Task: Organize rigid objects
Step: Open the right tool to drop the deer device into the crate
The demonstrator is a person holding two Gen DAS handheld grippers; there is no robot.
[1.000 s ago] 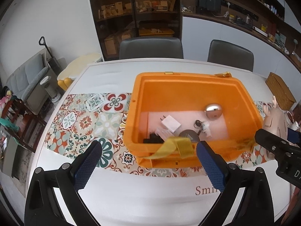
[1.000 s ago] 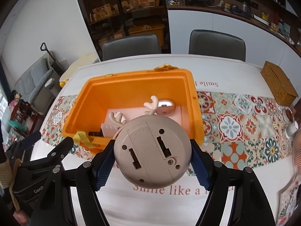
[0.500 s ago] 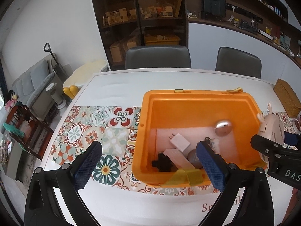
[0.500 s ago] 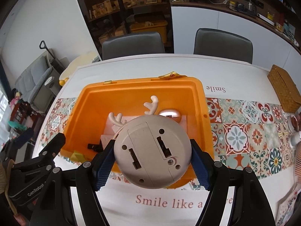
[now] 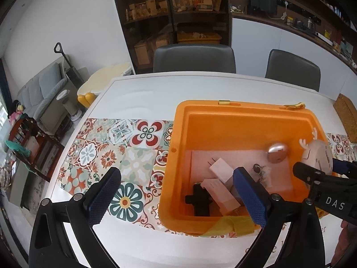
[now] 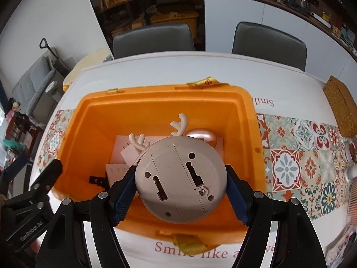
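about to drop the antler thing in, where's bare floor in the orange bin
Bare pink floor shows only behind the white plug, left of the silver dome in the orange bin. The near-left corner is crowded: black part, pink box.

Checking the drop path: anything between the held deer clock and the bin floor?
No lid or barrier. The right gripper holds the deer clock over the open orange bin; a white charger and pink box already lie below.

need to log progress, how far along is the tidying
Done: the orange bin already holds a white plug, a black part, a pink box and a shiny mouse. In hand: the right gripper grips a round antlered clock over the bin. Left: releasing it. The left gripper is open and empty.
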